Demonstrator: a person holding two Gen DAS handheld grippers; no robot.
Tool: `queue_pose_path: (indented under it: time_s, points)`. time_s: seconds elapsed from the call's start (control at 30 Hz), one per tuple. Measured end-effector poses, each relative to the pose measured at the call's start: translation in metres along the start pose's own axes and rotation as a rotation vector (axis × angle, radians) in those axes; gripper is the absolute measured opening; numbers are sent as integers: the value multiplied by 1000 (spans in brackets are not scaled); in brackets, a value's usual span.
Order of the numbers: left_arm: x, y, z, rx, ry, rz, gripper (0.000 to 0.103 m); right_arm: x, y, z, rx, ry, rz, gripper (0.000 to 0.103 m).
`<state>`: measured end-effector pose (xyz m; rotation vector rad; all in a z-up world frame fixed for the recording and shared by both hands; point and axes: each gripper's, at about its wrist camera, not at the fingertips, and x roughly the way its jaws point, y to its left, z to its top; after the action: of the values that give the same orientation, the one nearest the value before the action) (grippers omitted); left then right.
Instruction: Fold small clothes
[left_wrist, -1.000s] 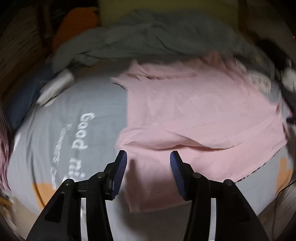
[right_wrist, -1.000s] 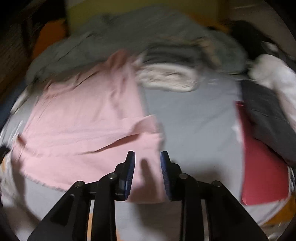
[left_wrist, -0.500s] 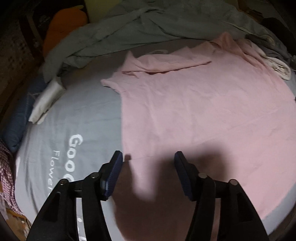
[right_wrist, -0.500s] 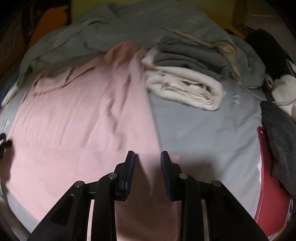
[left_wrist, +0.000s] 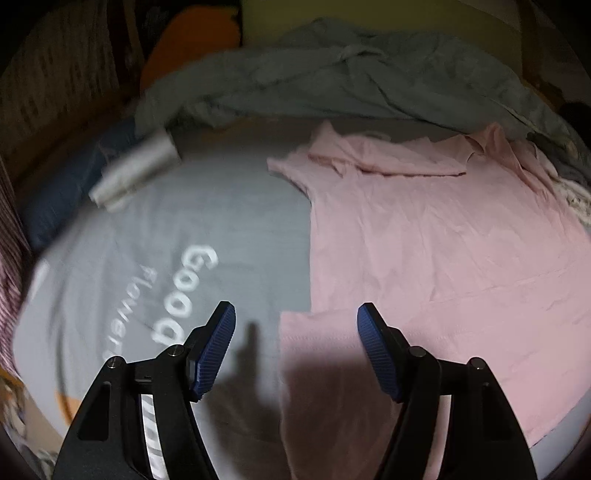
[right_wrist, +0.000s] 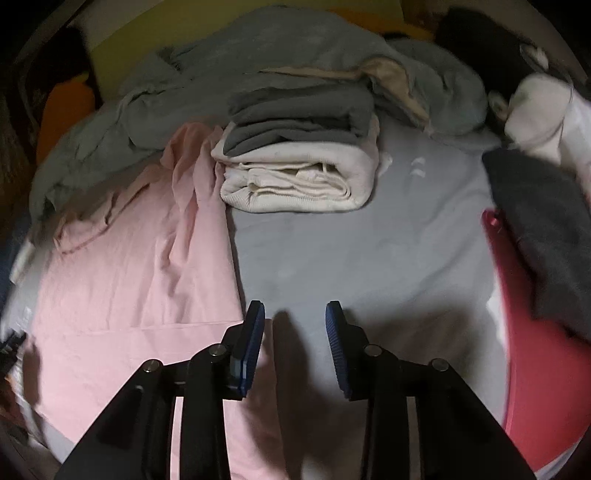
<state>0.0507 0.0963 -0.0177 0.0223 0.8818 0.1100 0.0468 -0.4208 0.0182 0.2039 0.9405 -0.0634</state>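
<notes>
grey bedsheet (left_wrist: 229, 229), pink shirt (left_wrist: 424, 251) spread flat, left gripper (left_wrist: 295, 347) and right gripper (right_wrist: 294, 339) jaws just opening, empty

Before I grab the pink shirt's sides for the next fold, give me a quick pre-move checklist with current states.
1. Pink shirt spread flat on the grey sheet: ok, though its collar end is rumpled.
2. Left hand-held gripper open and empty, having just been opening: ok.
3. Right hand-held gripper open and empty, having just been opening: ok.
4. Folded stack clear of shirt: cannot tell.
5. Far sleeve flat: not ok, bunched.
</notes>
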Motion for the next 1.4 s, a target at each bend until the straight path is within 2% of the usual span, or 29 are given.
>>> queue_pose_path:
  time_s: [0.07, 0.13, 0.2, 0.27, 0.33, 0.43, 0.57, 0.6, 0.63, 0.67, 0.7, 0.8, 0.9, 1.0, 1.07, 1.17, 1.27, 1.3, 1.33, 1.4]
  points:
    - [5, 3, 1, -50, 25, -59, 67, 7, -1, 2, 7, 12, 16, 35]
    - [14, 9, 5, -137, 47, -207, 67, 12, 4, 9, -19, -11, 9, 35]
    - [26, 9, 17, -196, 85, -317, 67, 17, 13, 21, -57, -35, 39, 35]
    - [39, 7, 31, -200, 118, -373, 67, 25, 17, 32, -82, -23, 108, 35]
    - [51, 8, 43, -215, 134, -393, 67, 42, 24, 42, -107, 23, 155, 35]
    - [68, 8, 57, -254, 148, -394, 67, 61, 35, 44, -169, 62, 129, 35]
    - [70, -7, 61, -205, 129, -393, 62, 69, 41, 41, -170, 85, 187, 35]
    - [70, -5, 60, -217, 119, -384, 50, 70, 42, 40, -172, 87, 184, 35]
    - [73, -6, 61, -229, 114, -360, 41, 72, 43, 41, -174, 92, 174, 28]
    - [75, -8, 60, -225, 108, -320, 17, 74, 42, 42, -165, 87, 164, 21]
    - [75, -8, 60, -212, 100, -289, 3, 75, 41, 42, -151, 86, 170, 8]
    - [74, -3, 58, -225, 82, -297, 3, 72, 39, 40, -143, 69, 164, 2]
    - [66, 3, 59, -240, 47, -285, 3, 65, 37, 43, -156, 24, 72, 1]
    - [72, -3, 59, -193, 47, -252, 3, 66, 26, 49, -93, 36, 95, 1]
    - [82, -9, 55, -155, 65, -213, 3, 70, 31, 46, -132, 38, 61, 1]
    - [76, -16, 55, -111, 45, -171, 6, 74, 41, 39, -203, 20, 0, 1]
    - [72, -16, 53, -102, 35, -170, 8, 68, 46, 36, -264, -17, -37, 2]
    - [69, -14, 53, -104, 22, -169, 8, 63, 42, 34, -268, -25, -39, 9]
    - [65, -14, 52, -103, 5, -171, 8, 57, 42, 33, -274, -42, -63, 23]
    - [54, -15, 51, -81, -32, -172, 8, 48, 43, 31, -295, -77, -135, 37]
